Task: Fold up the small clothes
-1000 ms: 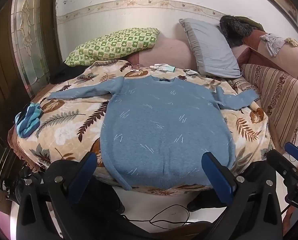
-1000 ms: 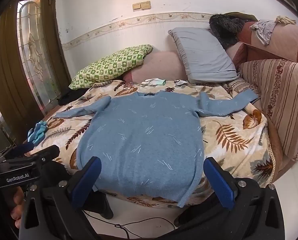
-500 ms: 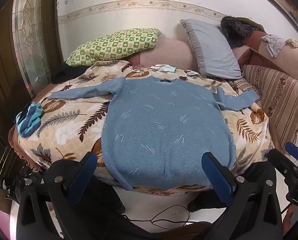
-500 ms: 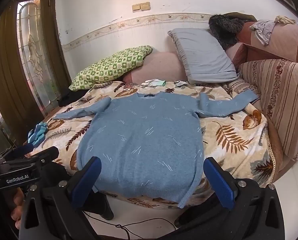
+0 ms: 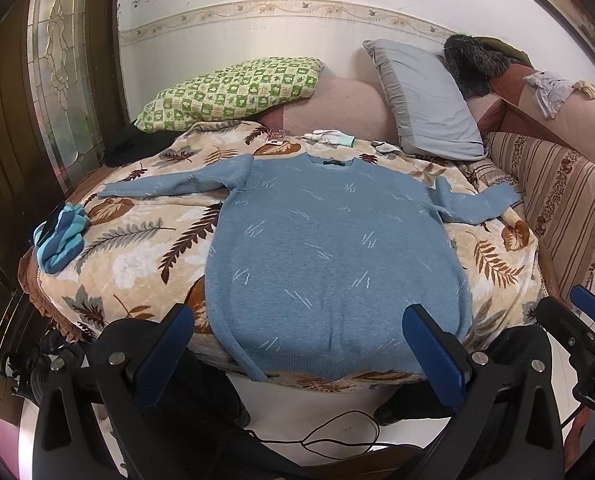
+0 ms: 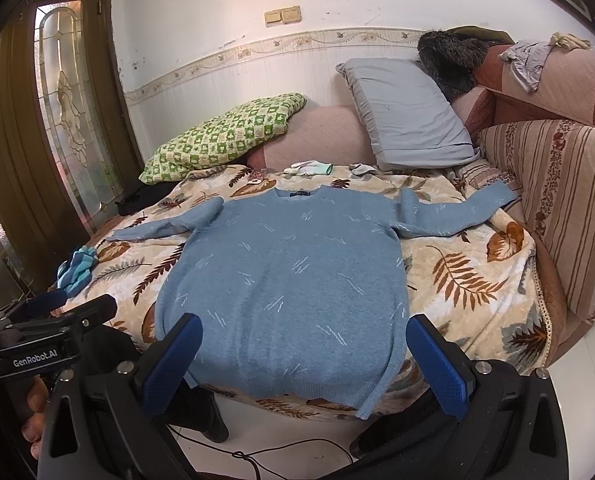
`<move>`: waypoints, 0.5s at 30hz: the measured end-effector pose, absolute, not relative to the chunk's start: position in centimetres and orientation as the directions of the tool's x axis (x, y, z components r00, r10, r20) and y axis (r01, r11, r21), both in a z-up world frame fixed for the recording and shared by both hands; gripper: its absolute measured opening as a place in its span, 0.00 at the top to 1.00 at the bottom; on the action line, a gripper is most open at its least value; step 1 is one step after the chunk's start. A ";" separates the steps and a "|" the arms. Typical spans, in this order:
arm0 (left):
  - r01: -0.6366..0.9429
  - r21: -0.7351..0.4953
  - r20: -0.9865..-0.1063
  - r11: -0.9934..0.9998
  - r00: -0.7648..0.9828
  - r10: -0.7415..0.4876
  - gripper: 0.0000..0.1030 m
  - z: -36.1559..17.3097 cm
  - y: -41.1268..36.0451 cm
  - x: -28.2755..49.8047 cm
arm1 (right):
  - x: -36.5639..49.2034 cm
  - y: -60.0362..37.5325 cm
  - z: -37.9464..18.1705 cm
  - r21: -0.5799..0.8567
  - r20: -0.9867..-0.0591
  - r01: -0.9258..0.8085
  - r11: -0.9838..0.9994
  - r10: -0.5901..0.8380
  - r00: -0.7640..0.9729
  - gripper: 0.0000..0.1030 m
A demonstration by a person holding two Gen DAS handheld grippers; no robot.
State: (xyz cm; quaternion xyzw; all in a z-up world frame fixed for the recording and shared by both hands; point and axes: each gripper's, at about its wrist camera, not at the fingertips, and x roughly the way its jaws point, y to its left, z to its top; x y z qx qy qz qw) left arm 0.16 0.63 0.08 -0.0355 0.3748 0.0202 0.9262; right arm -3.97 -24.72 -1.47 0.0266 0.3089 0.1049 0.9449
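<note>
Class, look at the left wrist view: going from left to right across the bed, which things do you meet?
Striped blue cloth → green checked pillow → blue sweater → grey pillow → striped sofa cushion.

Soft daylight — sharp centre, warped edges

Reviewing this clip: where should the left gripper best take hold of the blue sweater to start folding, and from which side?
Probably the left sleeve's cuff, approached from the bed's left edge. The sweater lies flat, front up, sleeves spread, so the cuff is a free edge. The left gripper is open and empty.
</note>
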 end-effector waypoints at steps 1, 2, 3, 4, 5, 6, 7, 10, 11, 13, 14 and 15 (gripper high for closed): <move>-0.064 -0.050 -0.696 0.997 0.718 0.011 0.00 0.1 0.6 0.2 | -3.9 -24.8 -1.5 0.117 -0.577 -0.183 0.976 0.217 0.787 0.00; -0.064 -0.050 -0.696 0.997 0.718 0.011 0.00 0.1 0.7 0.2 | -3.9 -24.8 -1.5 0.118 -0.576 -0.184 0.976 0.218 0.788 0.00; -0.065 -0.050 -0.696 0.997 0.718 0.012 0.00 0.2 0.7 0.2 | -3.9 -24.8 -1.5 0.118 -0.575 -0.185 0.976 0.219 0.788 0.00; -0.064 -0.051 -0.696 0.997 0.718 0.010 0.00 0.2 0.7 0.2 | -3.9 -24.8 -1.5 0.118 -0.576 -0.184 0.976 0.218 0.788 0.00; -0.063 -0.052 -0.695 0.997 0.719 0.009 0.00 0.2 0.7 0.2 | -3.9 -24.8 -1.5 0.119 -0.575 -0.185 0.975 0.220 0.788 0.00; -0.064 -0.049 -0.697 0.997 0.717 0.012 0.00 0.2 0.7 0.2 | -3.9 -24.8 -1.4 0.120 -0.575 -0.186 0.975 0.221 0.788 0.00; -0.064 -0.051 -0.696 0.997 0.718 0.011 0.00 0.1 0.7 0.2 | -3.8 -24.8 -1.5 0.119 -0.576 -0.186 0.975 0.220 0.787 0.00; -0.064 -0.049 -0.696 0.997 0.718 0.012 0.00 0.1 0.7 0.2 | -3.8 -24.7 -1.6 0.119 -0.573 -0.188 0.975 0.222 0.789 0.00; -0.065 -0.049 -0.696 0.997 0.718 0.013 0.00 0.2 0.7 0.2 | -3.8 -24.7 -1.6 0.117 -0.573 -0.188 0.975 0.221 0.789 0.00; -0.064 -0.050 -0.696 0.997 0.718 0.011 0.00 0.2 0.7 0.2 | -3.8 -24.7 -1.5 0.120 -0.573 -0.190 0.974 0.224 0.788 0.00; -0.065 -0.048 -0.696 0.997 0.718 0.013 0.00 0.2 0.7 0.2 | -3.8 -24.7 -1.5 0.119 -0.573 -0.191 0.974 0.224 0.788 0.00; -0.064 -0.051 -0.695 0.997 0.719 0.010 0.00 0.2 0.8 0.2 | -3.8 -24.7 -1.5 0.119 -0.573 -0.190 0.974 0.224 0.789 0.00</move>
